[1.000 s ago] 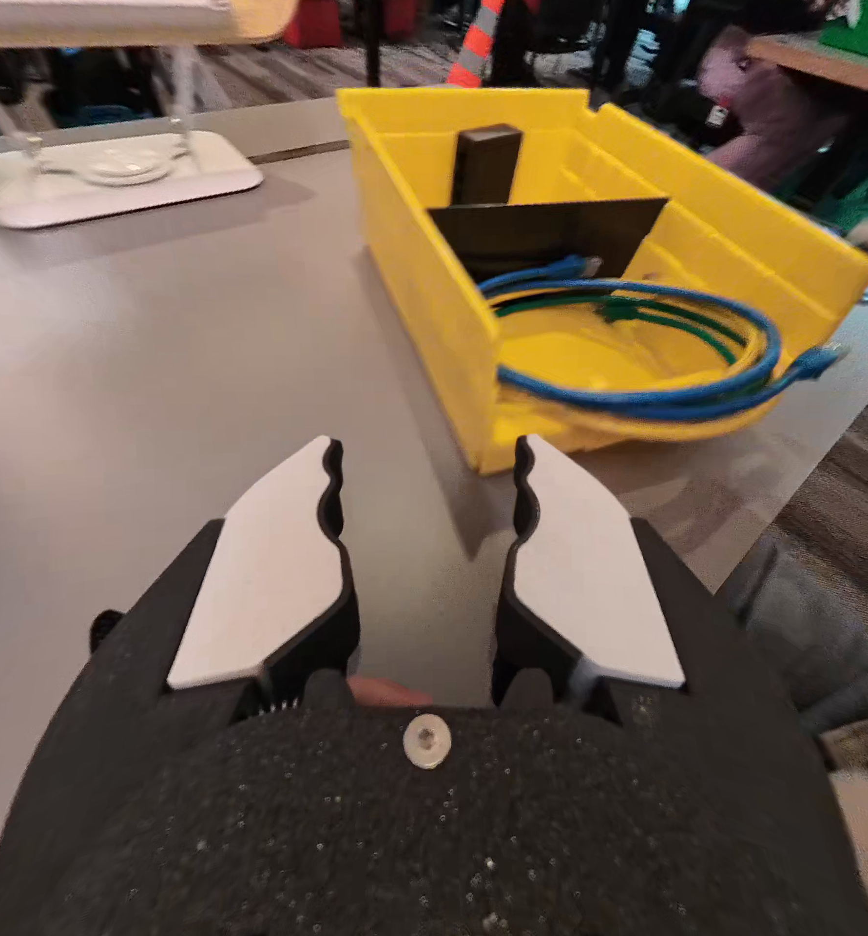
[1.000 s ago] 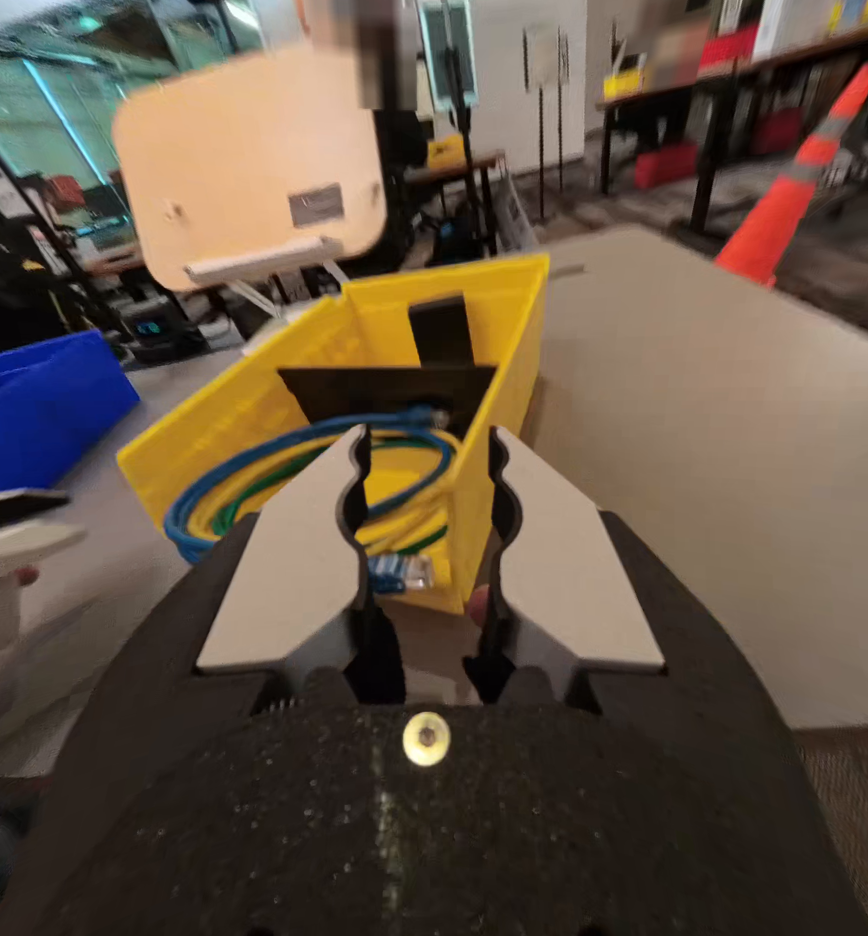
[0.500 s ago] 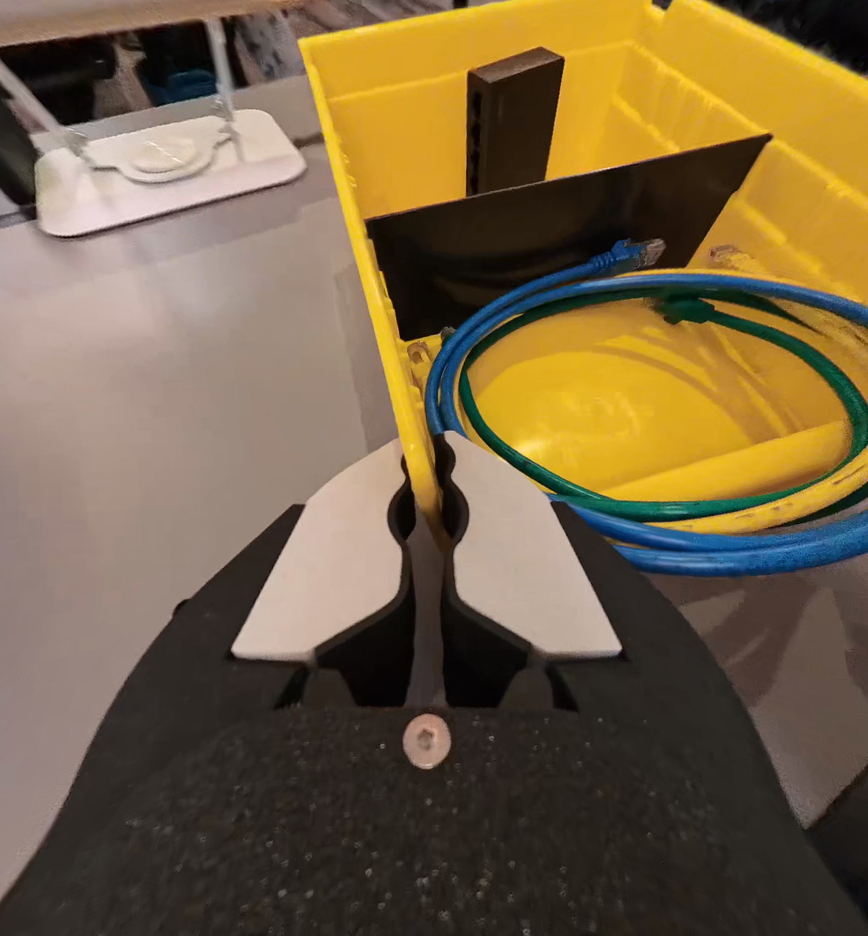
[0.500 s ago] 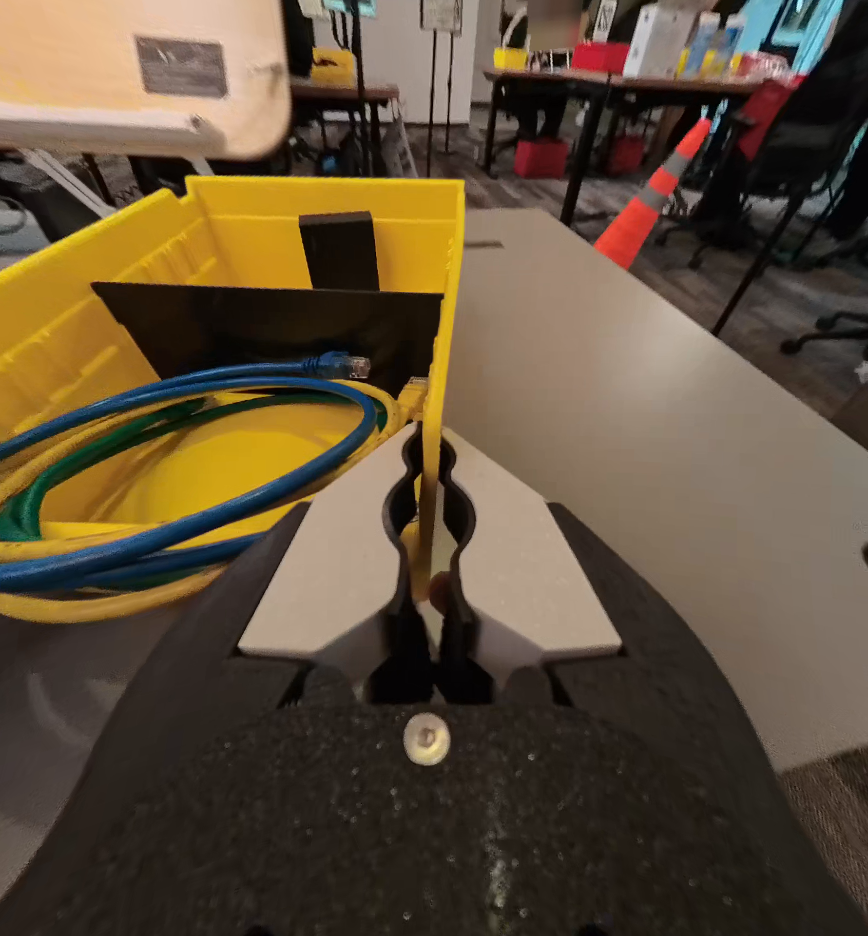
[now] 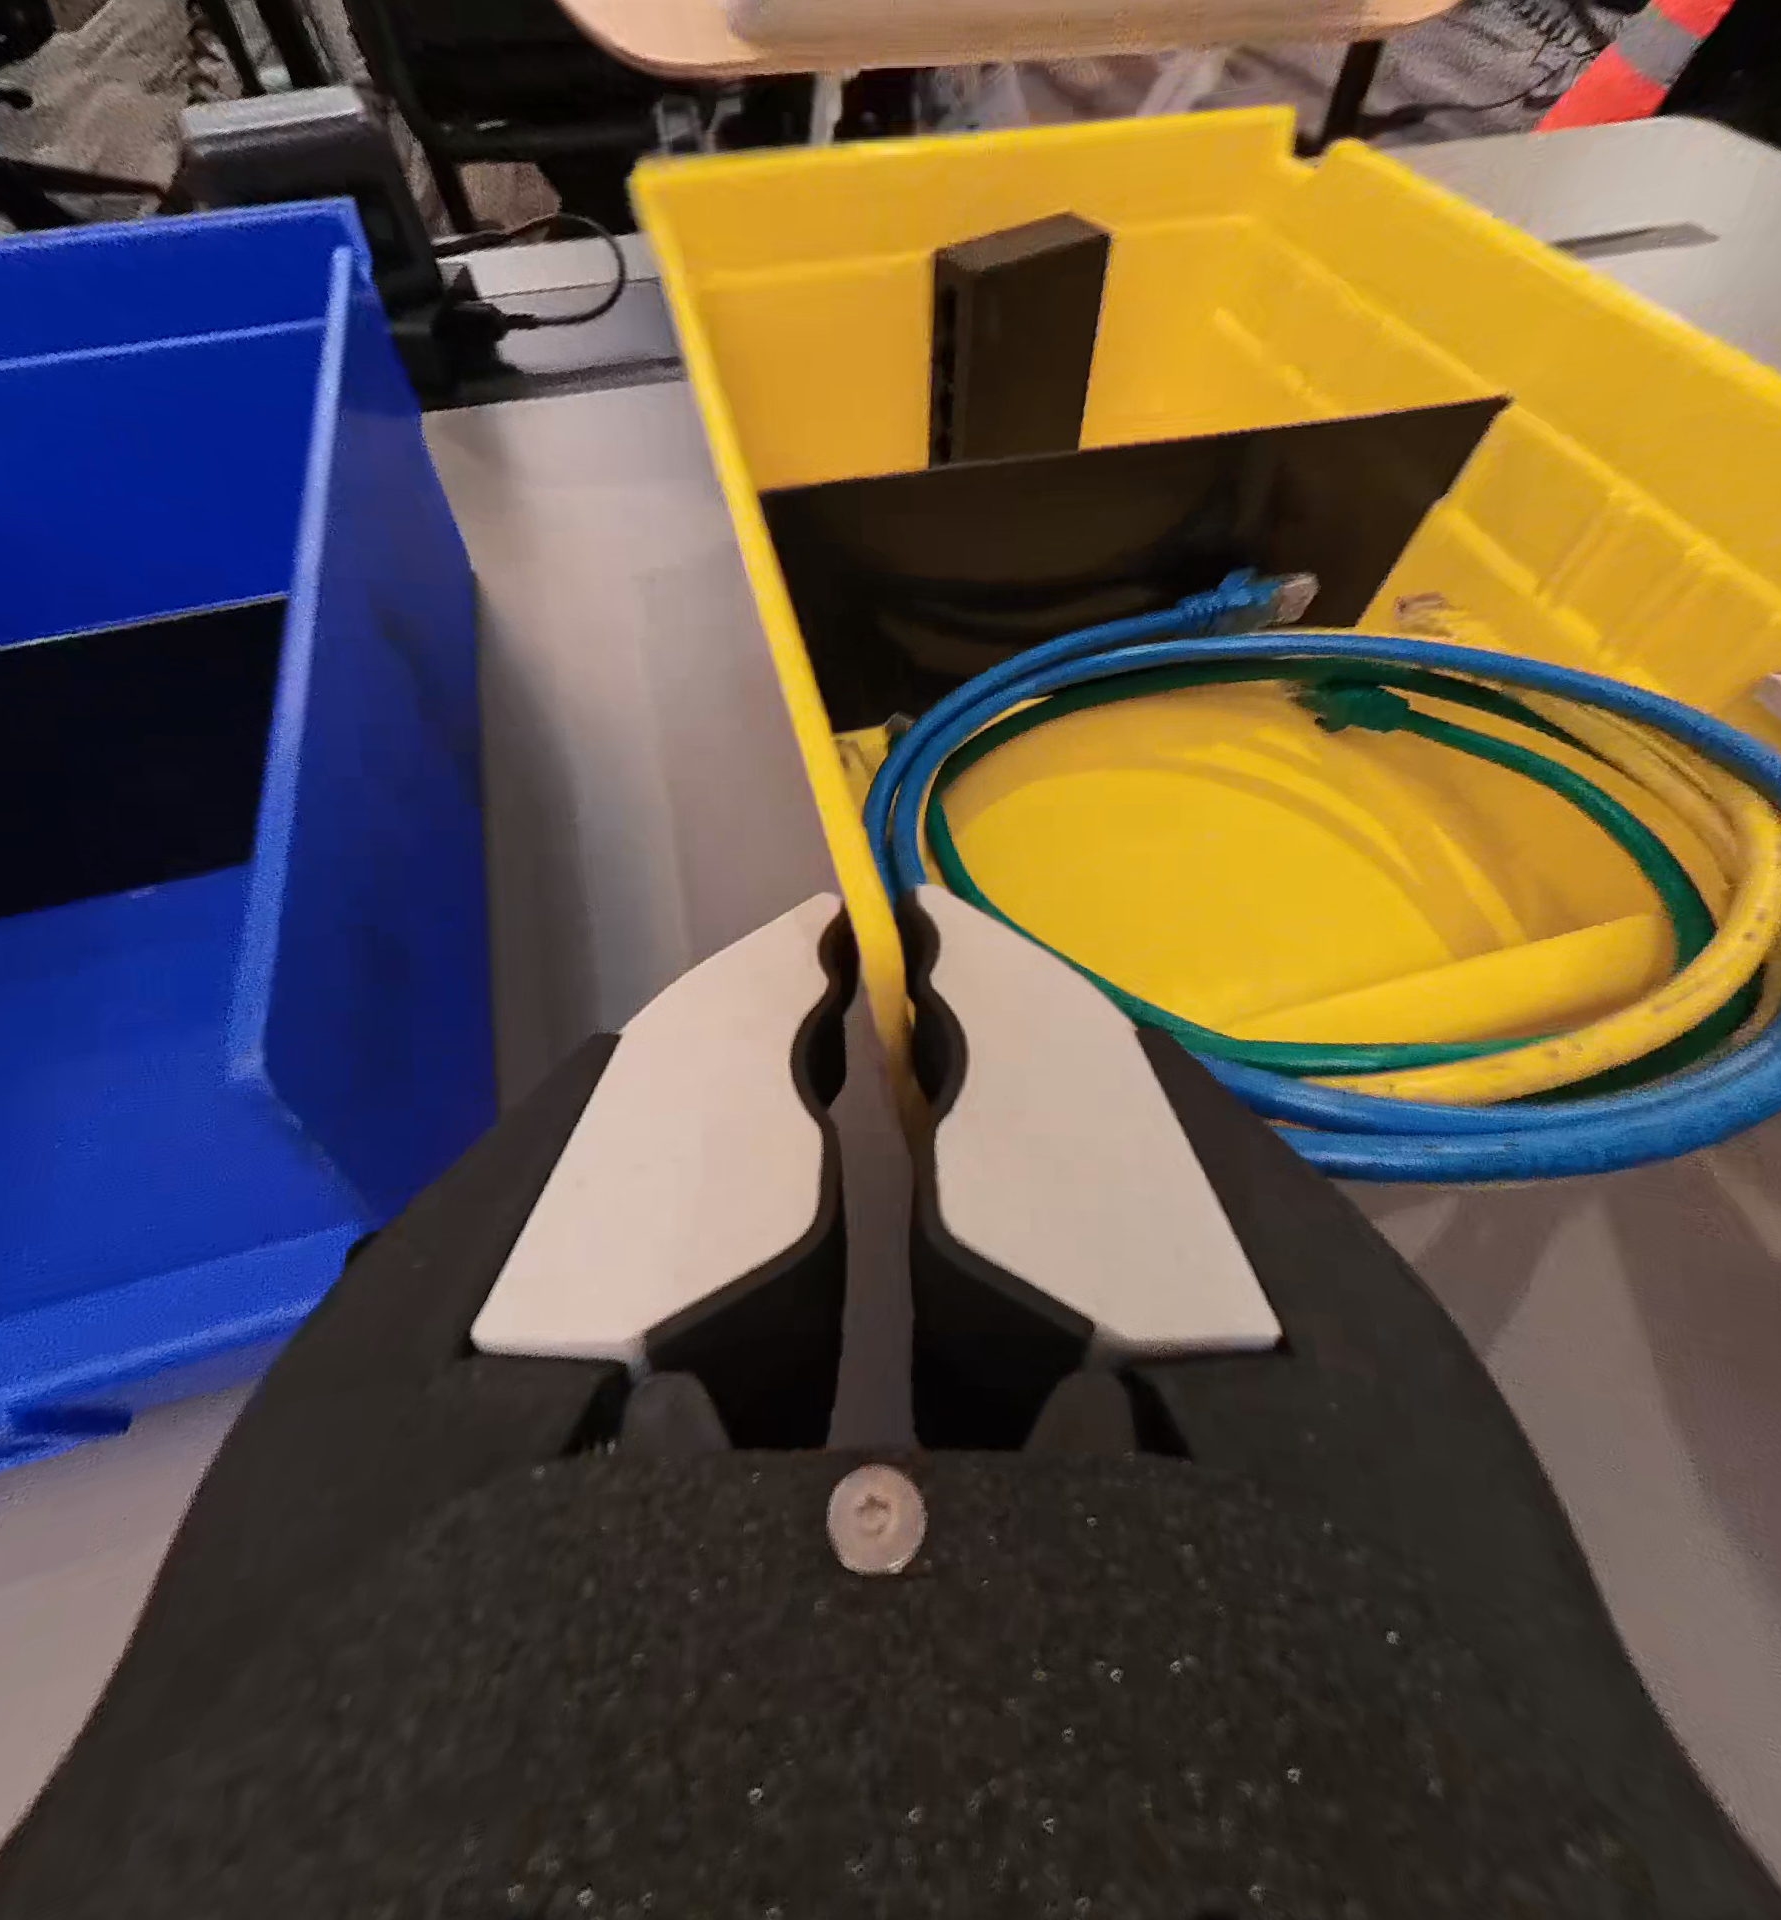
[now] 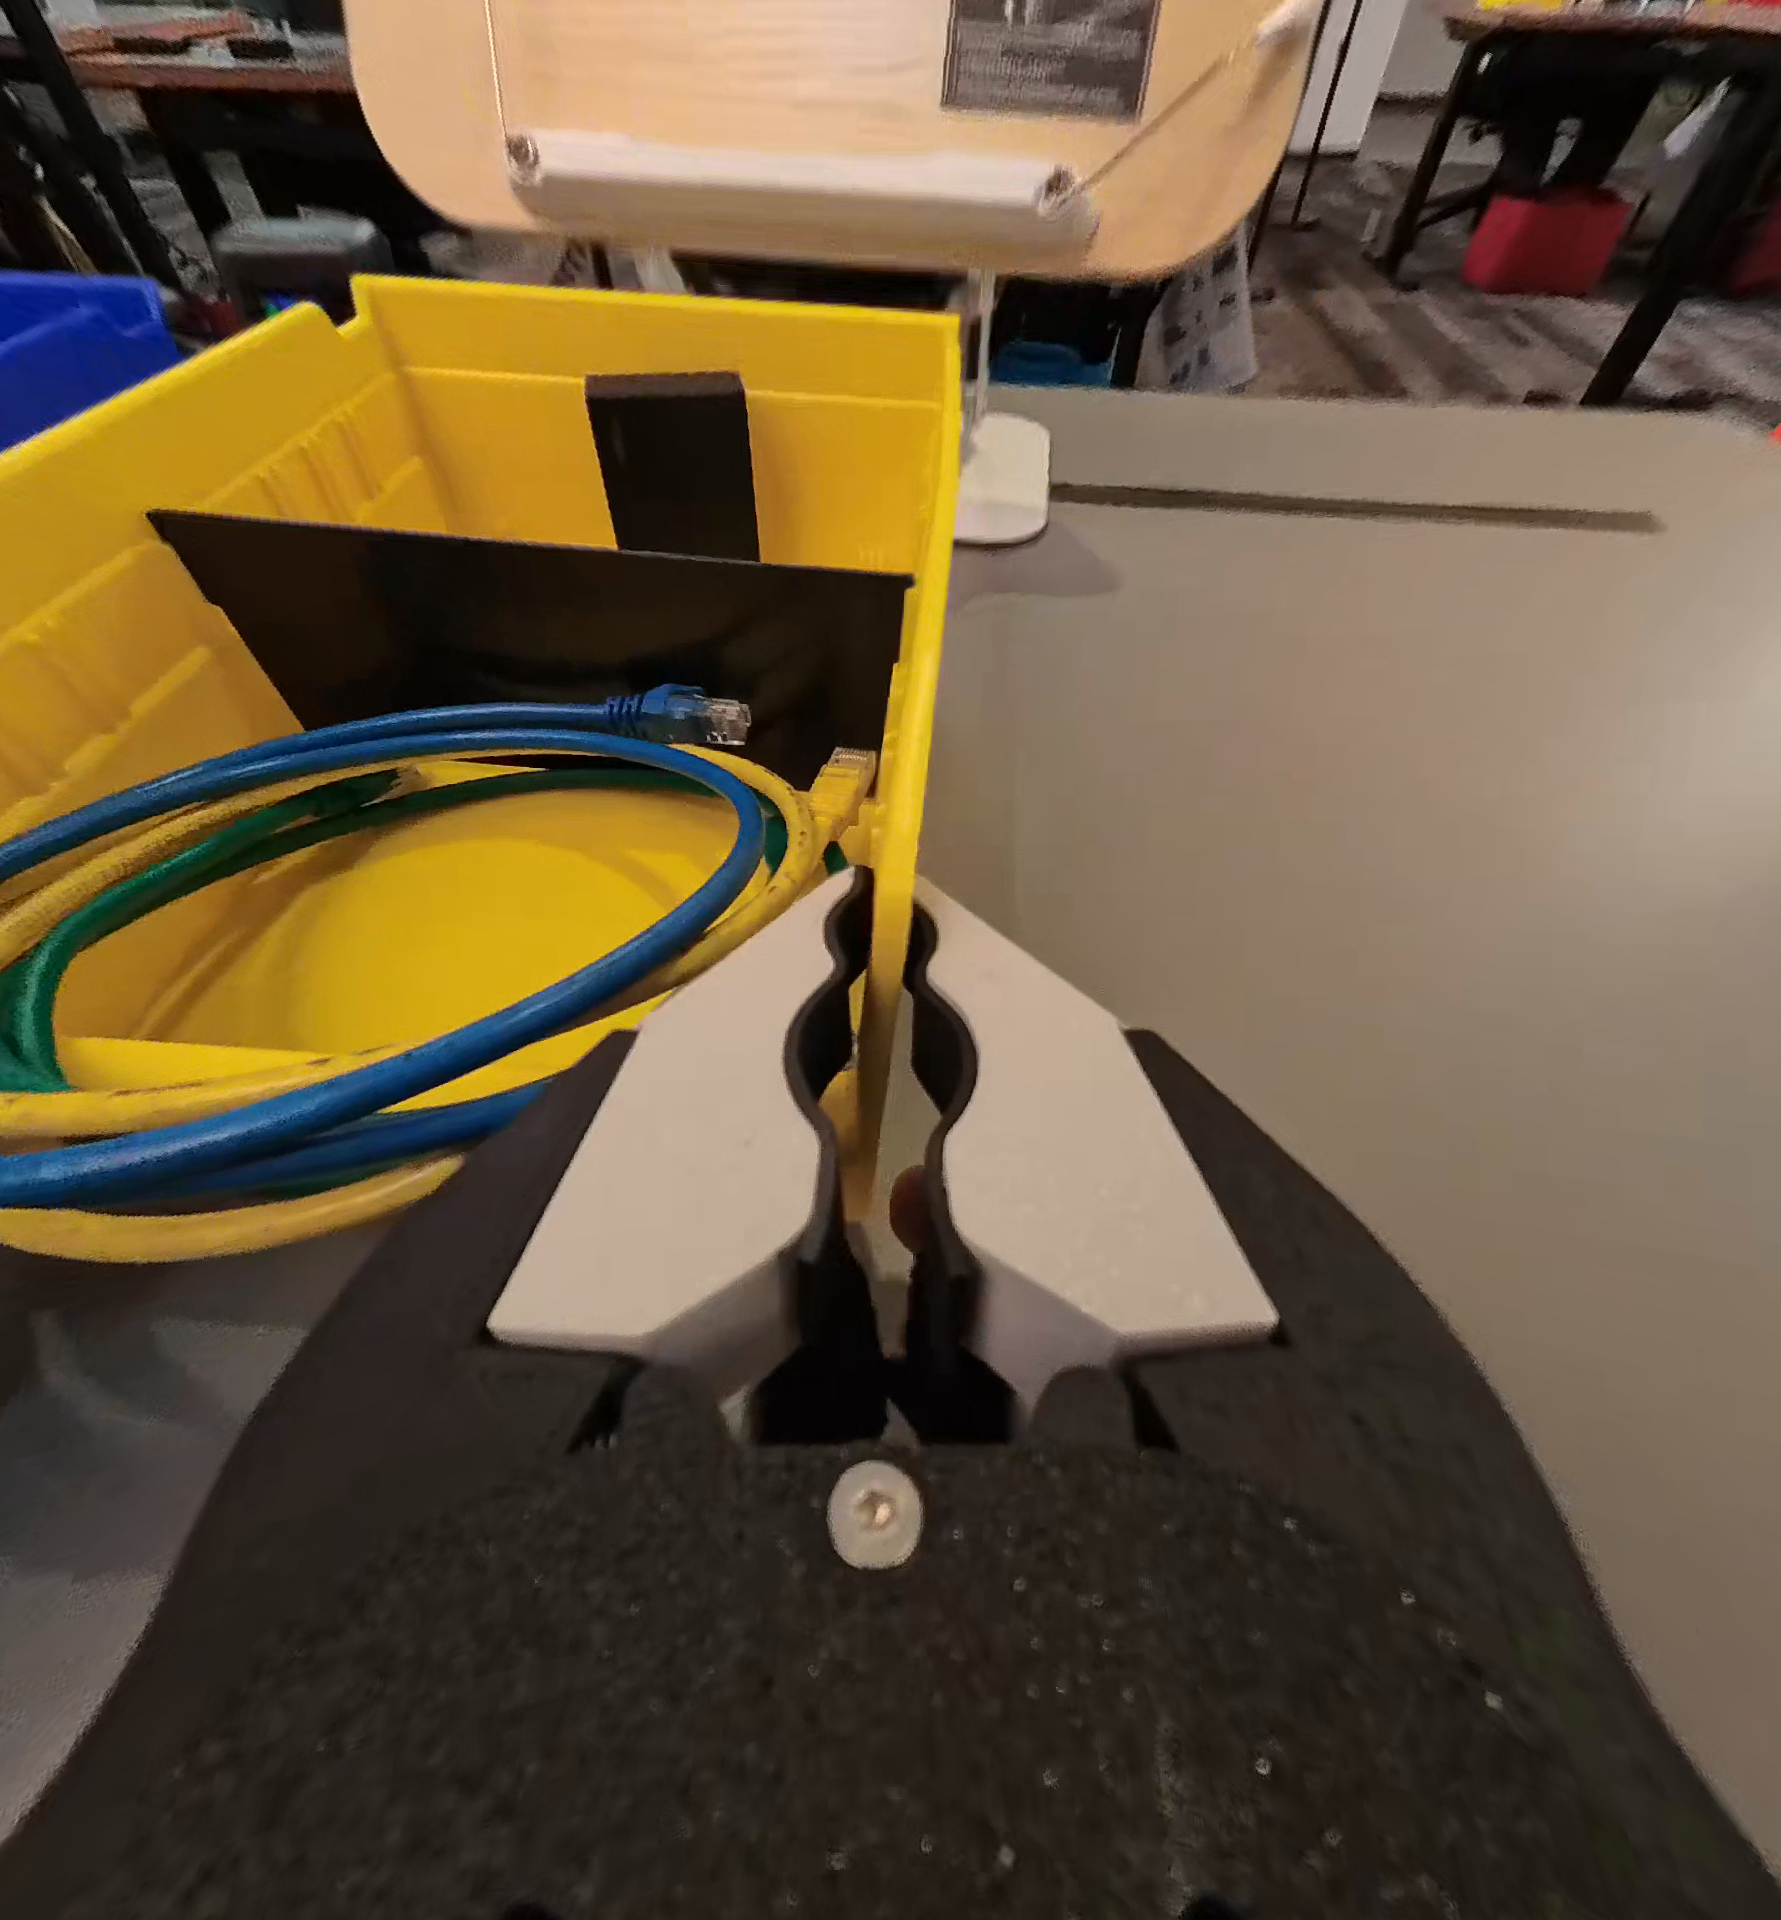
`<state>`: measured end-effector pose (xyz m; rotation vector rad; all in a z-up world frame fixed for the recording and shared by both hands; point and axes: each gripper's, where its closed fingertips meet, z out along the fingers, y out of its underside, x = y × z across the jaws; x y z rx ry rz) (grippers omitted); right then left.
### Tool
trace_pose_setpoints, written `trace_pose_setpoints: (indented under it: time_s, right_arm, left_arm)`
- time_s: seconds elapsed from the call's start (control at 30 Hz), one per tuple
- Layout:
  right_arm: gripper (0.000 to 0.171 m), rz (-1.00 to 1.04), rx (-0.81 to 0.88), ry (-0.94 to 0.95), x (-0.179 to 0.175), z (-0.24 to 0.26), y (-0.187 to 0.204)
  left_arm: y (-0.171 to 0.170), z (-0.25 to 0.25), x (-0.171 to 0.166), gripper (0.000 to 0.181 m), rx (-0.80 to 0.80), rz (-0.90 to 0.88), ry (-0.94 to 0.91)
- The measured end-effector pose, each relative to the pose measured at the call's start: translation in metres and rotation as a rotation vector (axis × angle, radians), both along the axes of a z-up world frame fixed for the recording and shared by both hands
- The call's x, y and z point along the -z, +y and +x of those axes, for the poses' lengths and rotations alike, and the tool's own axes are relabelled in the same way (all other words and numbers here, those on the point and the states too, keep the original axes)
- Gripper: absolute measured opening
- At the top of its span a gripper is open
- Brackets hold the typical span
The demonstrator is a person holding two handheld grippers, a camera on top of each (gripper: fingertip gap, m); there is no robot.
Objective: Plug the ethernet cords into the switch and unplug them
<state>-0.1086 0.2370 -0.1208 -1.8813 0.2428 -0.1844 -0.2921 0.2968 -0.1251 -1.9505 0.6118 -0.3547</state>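
Switch (image 5: 1016, 343): dark slab standing upright in the rear compartment of the yellow bin (image 5: 1592, 436), behind a black divider (image 5: 1073, 540); no cord plugged in. Ethernet cords coiled loose in the front compartment: blue cord (image 5: 1488, 1132) outermost, yellow cord (image 5: 1644, 1029) and green cord (image 5: 1229, 1049) inside it, plugs lying free near the divider. Left gripper (image 5: 878, 940) jaws nearly closed, pinching the bin's left side wall near its front edge. Right gripper (image 6: 884, 914) likewise clamped on the right side wall (image 6: 891, 997). Judged purpose: a two-sided hold to shift or steady the bin before any cord is picked. Blue bin (image 5: 242, 727) stands just left, on the grey table (image 6: 1385, 831)
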Motion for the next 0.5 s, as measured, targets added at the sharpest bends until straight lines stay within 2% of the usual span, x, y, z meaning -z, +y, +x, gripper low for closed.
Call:
trace_pose_setpoints:
  time_s: [0.1, 0.17, 0.27, 0.33, 0.37, 0.43, 0.5]
  right_arm:
    - [0.003, 0.005, -0.022, 0.033, 0.005, -0.002, 0.005]
    - [0.004, -0.007, -0.051, 0.048, 0.003, -0.003, 0.004]
    - [0.029, 0.04, -0.163, 0.083, -0.017, -0.01, -0.012]
    - [0.033, 0.072, -0.209, 0.059, -0.033, -0.008, -0.032]
    - [0.034, 0.086, -0.233, 0.033, -0.04, -0.007, -0.042]
    - [0.035, 0.093, -0.283, -0.026, -0.046, -0.009, -0.061]
    - [0.035, 0.094, -0.333, -0.069, -0.047, -0.018, -0.074]
  left_arm:
    - [-0.001, -0.002, 0.002, 0.011, 0.027, 0.014, -0.014]
    - [-0.013, -0.001, -0.015, 0.033, 0.076, 0.02, -0.087]
    - [-0.031, -0.025, -0.062, 0.035, 0.096, 0.012, -0.288]
    - [-0.027, -0.077, -0.087, 0.035, 0.006, 0.037, -0.371]
    - [-0.017, -0.117, -0.089, 0.033, -0.093, 0.062, -0.348]
    - [0.006, -0.197, -0.072, 0.037, -0.256, 0.077, -0.232]
    - [0.027, -0.253, -0.043, 0.044, -0.313, 0.03, -0.114]
